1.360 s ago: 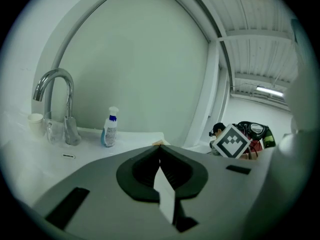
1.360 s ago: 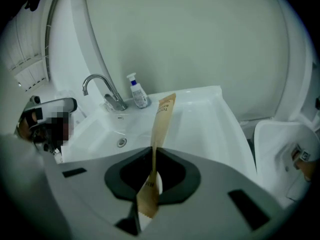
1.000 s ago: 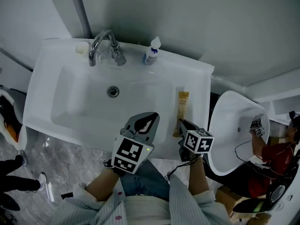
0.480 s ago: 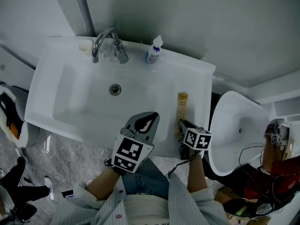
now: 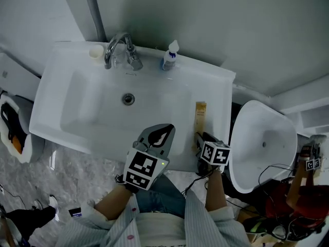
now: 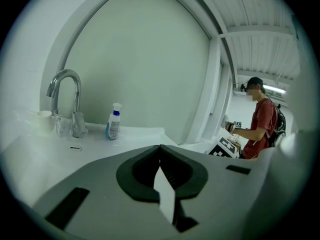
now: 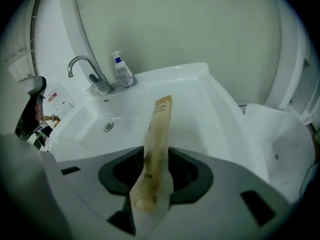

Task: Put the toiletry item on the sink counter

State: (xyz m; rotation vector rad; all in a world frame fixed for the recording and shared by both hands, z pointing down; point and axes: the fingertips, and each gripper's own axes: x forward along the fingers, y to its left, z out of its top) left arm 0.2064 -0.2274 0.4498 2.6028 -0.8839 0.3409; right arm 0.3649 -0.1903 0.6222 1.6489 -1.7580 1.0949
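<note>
The toiletry item is a long tan packet (image 5: 200, 118) lying flat on the right side of the white sink counter (image 5: 218, 94), pointing away from me. My right gripper (image 5: 200, 138) is at its near end. In the right gripper view the packet (image 7: 159, 129) runs between the jaws of that gripper (image 7: 156, 152), which have just been opening and now stand apart from it, so the gripper is open. My left gripper (image 5: 165, 129) hovers over the counter's front edge. In its own view the left gripper (image 6: 160, 147) is shut, with nothing between its fingers.
A chrome faucet (image 5: 119, 48), a small cup (image 5: 95, 52) and a blue-and-white pump bottle (image 5: 168, 56) stand along the back of the counter. The basin (image 5: 87, 112) with its drain (image 5: 128, 99) lies to the left. A white bowl-shaped fixture (image 5: 257, 138) stands to the right, with a person (image 5: 303, 189) beyond it.
The packet lies in the same place on the counter and my grippers have barely shifted. The person at the right has moved away from the white fixture towards the frame's edge.
</note>
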